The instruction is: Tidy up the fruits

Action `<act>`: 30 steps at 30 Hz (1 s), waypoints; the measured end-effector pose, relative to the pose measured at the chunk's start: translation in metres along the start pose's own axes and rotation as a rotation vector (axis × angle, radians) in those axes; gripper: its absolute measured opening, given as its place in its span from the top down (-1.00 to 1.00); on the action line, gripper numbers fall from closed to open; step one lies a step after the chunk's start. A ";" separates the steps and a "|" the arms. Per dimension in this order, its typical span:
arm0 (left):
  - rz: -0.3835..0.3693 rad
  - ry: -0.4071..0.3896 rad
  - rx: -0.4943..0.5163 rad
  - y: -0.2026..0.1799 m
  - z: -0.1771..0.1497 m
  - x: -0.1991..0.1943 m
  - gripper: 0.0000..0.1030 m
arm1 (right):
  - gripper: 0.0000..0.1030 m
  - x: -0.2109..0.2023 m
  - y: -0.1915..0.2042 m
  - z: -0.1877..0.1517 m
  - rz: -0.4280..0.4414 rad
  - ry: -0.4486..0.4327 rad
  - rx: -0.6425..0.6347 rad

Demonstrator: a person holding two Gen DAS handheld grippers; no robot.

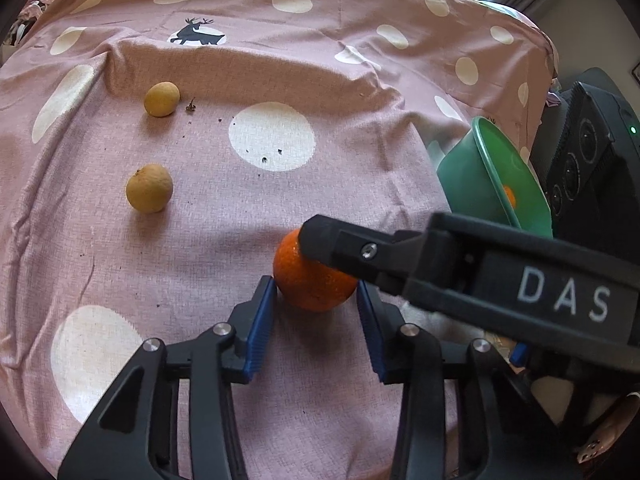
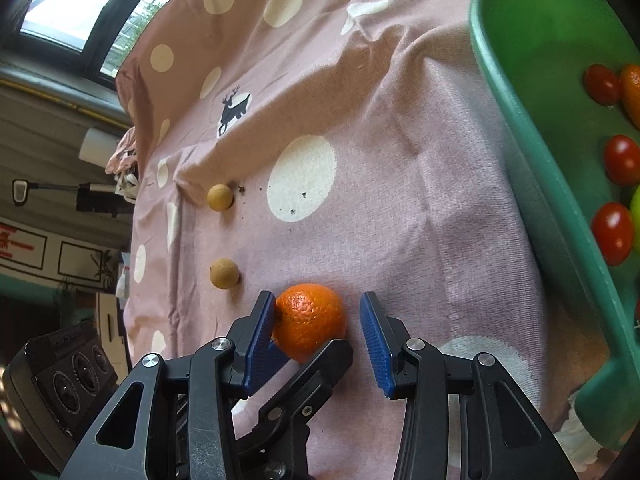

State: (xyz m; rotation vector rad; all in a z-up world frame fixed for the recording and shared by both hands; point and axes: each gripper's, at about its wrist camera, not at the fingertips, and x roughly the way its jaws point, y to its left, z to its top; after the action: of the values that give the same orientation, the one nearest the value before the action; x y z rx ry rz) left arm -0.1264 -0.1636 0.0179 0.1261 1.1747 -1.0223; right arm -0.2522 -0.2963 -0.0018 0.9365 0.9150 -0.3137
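Counting quickly: we see one orange [image 2: 310, 320] on the pink spotted cloth [image 1: 208, 248], close to the near edge and well left of the green bowl [image 2: 520, 128]. Two small tan fruits [image 1: 150, 188] lie apart from it, further left, one behind the other. The bowl holds three cherry tomatoes [image 2: 622, 160], a second orange [image 2: 633, 92] and a yellow-green piece cut off by the frame edge, so we cannot tell what that is.

Both tongs crowd the same orange. The left gripper [image 1: 316, 292] has its blue pads [image 1: 262, 320] narrow against either side of the fruit; it looks gripped, though the right gripper's black finger lies across the top and hides part of the contact. The right gripper [image 2: 317, 298] stands wider: its left-hand pad touches the peel, and its other pad is apart from the fruit with bare cloth in the gap. In the right wrist view, a finger of the left gripper reaches in from below and covers the orange's near side.

Dark crumbs [image 1: 264, 158] dot one white spot. A black speaker-like box [image 1: 588, 168] sits beyond the bowl, and a window [image 2: 68, 4] is at the far end.
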 end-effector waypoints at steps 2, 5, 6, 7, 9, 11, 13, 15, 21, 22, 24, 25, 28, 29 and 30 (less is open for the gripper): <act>0.006 -0.010 0.004 -0.001 0.000 -0.002 0.23 | 0.12 0.000 0.002 -0.001 0.018 0.008 -0.013; -0.001 -0.034 0.019 -0.004 0.000 -0.008 0.31 | 0.12 -0.004 0.007 -0.003 -0.003 -0.016 -0.038; 0.002 -0.050 0.028 -0.007 0.000 -0.012 0.33 | 0.12 -0.006 0.009 -0.003 -0.008 -0.027 -0.047; 0.004 -0.065 0.034 -0.009 0.001 -0.015 0.34 | 0.13 -0.009 0.011 -0.004 -0.011 -0.040 -0.055; -0.005 -0.104 0.055 -0.014 0.001 -0.023 0.53 | 0.13 -0.017 0.017 -0.006 -0.003 -0.070 -0.078; -0.029 -0.140 0.078 -0.022 0.002 -0.034 0.65 | 0.19 -0.026 0.024 -0.008 0.015 -0.098 -0.109; -0.030 -0.184 0.108 -0.028 0.002 -0.042 0.64 | 0.19 -0.038 0.034 -0.012 -0.006 -0.146 -0.155; -0.036 -0.172 0.108 -0.026 0.003 -0.041 0.64 | 0.19 -0.045 0.040 -0.015 -0.020 -0.184 -0.192; 0.015 -0.154 0.088 -0.019 0.003 -0.036 0.63 | 0.20 -0.036 0.032 -0.007 -0.050 -0.150 -0.138; 0.017 -0.149 0.084 -0.017 0.003 -0.036 0.57 | 0.20 -0.037 0.031 -0.006 -0.053 -0.156 -0.137; 0.031 -0.138 0.074 -0.012 0.004 -0.037 0.55 | 0.20 -0.038 0.030 -0.005 -0.051 -0.167 -0.137; 0.043 -0.139 0.068 -0.008 0.005 -0.039 0.48 | 0.20 -0.039 0.030 -0.005 -0.052 -0.171 -0.137; 0.083 -0.158 0.035 0.007 0.009 -0.044 0.19 | 0.20 -0.042 0.029 -0.002 -0.043 -0.188 -0.135; 0.095 -0.162 0.019 0.014 0.011 -0.044 0.17 | 0.16 -0.043 0.029 0.000 -0.046 -0.199 -0.131; 0.099 -0.162 0.004 0.020 0.013 -0.044 0.16 | 0.13 -0.044 0.029 0.002 -0.051 -0.211 -0.126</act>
State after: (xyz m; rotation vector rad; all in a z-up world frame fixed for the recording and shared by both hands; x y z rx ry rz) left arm -0.1038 -0.1336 0.0512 0.1013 1.0095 -0.9300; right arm -0.2601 -0.2874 0.0494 0.7493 0.7563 -0.3868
